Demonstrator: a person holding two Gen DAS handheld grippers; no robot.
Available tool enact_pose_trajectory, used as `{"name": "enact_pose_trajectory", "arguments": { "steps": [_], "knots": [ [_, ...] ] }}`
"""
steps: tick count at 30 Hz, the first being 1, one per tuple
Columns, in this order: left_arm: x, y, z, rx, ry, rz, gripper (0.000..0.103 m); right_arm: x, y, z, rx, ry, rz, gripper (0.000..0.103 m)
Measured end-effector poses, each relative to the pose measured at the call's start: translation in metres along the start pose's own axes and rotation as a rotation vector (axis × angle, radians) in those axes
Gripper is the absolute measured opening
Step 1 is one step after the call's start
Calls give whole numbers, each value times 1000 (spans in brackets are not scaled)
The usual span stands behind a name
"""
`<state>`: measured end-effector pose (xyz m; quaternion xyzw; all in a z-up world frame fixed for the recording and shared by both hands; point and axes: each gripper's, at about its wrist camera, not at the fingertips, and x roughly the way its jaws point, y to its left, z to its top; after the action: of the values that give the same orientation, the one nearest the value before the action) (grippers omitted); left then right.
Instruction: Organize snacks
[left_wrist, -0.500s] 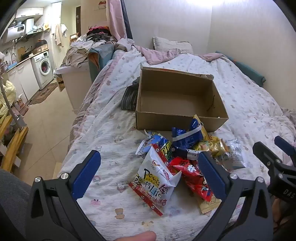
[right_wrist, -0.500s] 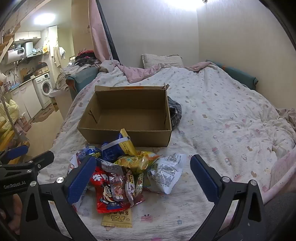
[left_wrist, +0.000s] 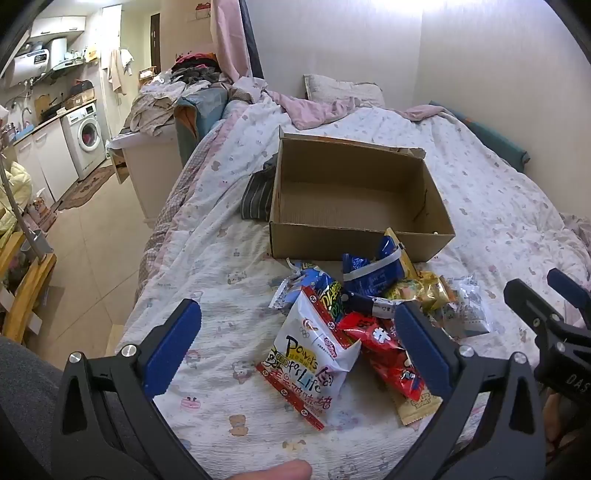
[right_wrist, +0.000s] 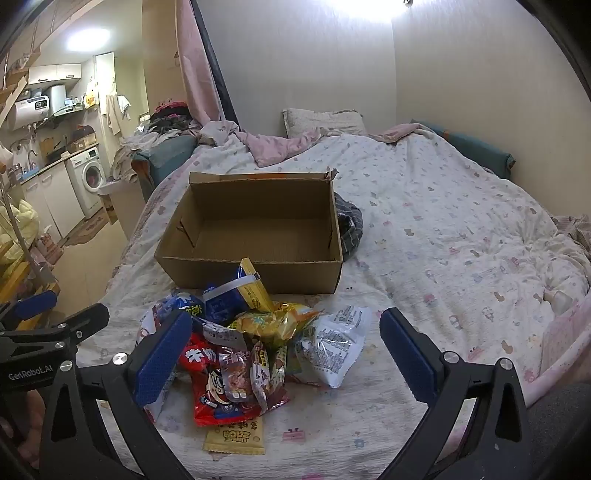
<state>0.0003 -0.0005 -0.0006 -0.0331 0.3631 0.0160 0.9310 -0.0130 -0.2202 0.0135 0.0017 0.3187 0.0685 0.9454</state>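
Nothing looks sorted yet: the brown cardboard box (right_wrist: 255, 236) seems empty, the heap of crinkly snack packets (right_wrist: 255, 343) lies before it on the bed (right_wrist: 461, 236), and both the left hand-held gripper (left_wrist: 295, 343) and right hand-held gripper (right_wrist: 280, 347) gape wide, holding nothing.

The cardboard box (right_wrist: 255, 236) sits on the bed (right_wrist: 461, 229). Just in front of the box lies the heap of snack packets (right_wrist: 255, 343), its rearmost packet leaning on the box's front wall. A folded cloth (right_wrist: 349, 227) lies touching the box's right side in the right wrist view. Behind the box, at the bed's head, lies a pillow (right_wrist: 325, 120). Well left of the box, off the bed, stands a washing machine (right_wrist: 90, 177).
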Motion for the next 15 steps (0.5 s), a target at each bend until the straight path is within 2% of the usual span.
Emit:
{"name": "enact_pose_trajectory", "arguments": {
  "steps": [15],
  "knots": [
    [-3,0,1,2,-2,4,103,-1,1,0,0,-1,-1,103]
  ]
}}
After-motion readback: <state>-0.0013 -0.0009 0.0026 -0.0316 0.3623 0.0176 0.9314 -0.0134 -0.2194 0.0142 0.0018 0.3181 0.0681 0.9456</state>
